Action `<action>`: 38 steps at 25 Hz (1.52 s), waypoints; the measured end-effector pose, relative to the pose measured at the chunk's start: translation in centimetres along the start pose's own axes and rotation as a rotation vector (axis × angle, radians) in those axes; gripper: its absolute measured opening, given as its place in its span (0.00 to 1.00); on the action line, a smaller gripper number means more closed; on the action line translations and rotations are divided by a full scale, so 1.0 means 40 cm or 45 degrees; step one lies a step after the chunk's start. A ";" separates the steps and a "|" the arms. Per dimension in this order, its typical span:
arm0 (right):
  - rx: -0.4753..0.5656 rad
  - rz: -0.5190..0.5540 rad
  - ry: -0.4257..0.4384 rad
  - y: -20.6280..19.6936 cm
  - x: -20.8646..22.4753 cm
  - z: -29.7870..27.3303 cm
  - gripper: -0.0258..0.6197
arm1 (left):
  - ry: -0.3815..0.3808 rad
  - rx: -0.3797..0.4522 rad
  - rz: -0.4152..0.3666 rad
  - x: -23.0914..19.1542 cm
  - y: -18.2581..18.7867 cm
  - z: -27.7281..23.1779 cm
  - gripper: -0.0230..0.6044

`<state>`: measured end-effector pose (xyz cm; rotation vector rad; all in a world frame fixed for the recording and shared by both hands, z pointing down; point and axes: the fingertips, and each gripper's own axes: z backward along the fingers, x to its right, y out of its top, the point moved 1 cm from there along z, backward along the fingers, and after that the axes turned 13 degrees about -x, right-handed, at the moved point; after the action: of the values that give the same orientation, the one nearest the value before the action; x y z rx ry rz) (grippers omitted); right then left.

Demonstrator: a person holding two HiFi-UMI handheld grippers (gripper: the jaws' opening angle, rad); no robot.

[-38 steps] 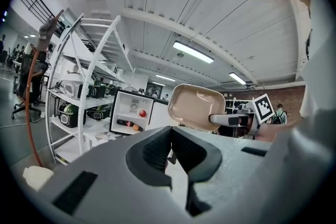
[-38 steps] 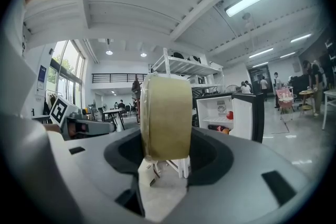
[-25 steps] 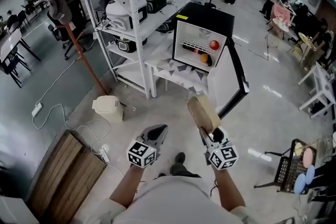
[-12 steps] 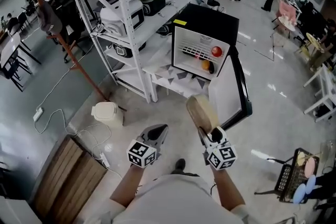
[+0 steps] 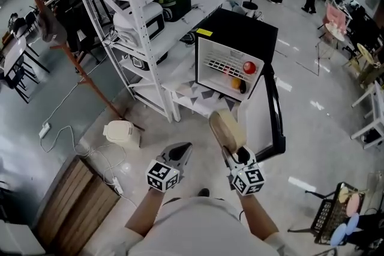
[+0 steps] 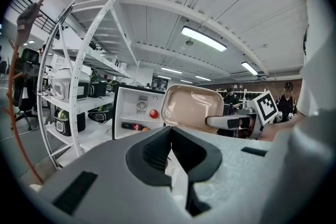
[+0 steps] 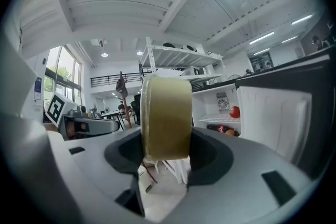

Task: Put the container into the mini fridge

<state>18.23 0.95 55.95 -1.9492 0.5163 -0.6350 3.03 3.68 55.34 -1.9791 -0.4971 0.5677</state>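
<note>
Jaws of R gripper [image 7: 167,153] stand part-way closed, clamped on the container [image 7: 167,113]. The pads sit on its two broad faces, so it stands on edge w/ most of its body sticking up past the pads. L gripper [image 6: 170,157] has its jaws pressed together w/ nothing btwn them; it hangs just beside the R one, on its left. Mini fridge [image 5: 237,33] sits ahead of the R jaws & well apart, on a low white table [image 5: 191,86], w/ its door [image 5: 257,114] open ahead-right of those jaws. Inside are a wire shelf w/ a red ball-like item [image 5: 249,67] and, lower down, an orange item [image 5: 234,83] & sth dark. White rack [image 5: 150,21] stands ahead-left of the L jaws. Judgement: approach phase, container not yet near the opening. Risks:
- Grip is low on a tall, edge-on piece, so a quick swing or tilt could lever it out of the pads & drop it on the hard floor.
- It prob. needs turning flat before going in; if that's left late, its top edge could clip the fridge frame or shelf.
- Door lies close to the R-side path, so a wide approach could bump it.
- Pushing in too far toward the red & orange items could knock them.

Can't tell if the container has a lid or contents.
</note>
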 end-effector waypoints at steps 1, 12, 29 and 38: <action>0.001 -0.002 -0.001 0.001 0.009 -0.006 0.39 | 0.001 0.000 0.002 -0.001 0.004 -0.012 0.04; -0.014 -0.018 -0.018 0.022 0.062 -0.079 0.39 | -0.009 -0.022 0.018 -0.051 0.022 -0.084 0.04; -0.017 -0.059 -0.214 0.118 0.127 -0.355 0.39 | -0.199 -0.058 -0.028 -0.359 0.128 -0.250 0.04; -0.034 0.014 -0.287 0.168 0.143 -0.498 0.39 | -0.300 -0.075 -0.043 -0.503 0.180 -0.322 0.04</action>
<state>9.55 -18.85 58.69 -2.0108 0.3956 -0.3960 -4.96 -19.83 57.83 -1.9653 -0.6978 0.7773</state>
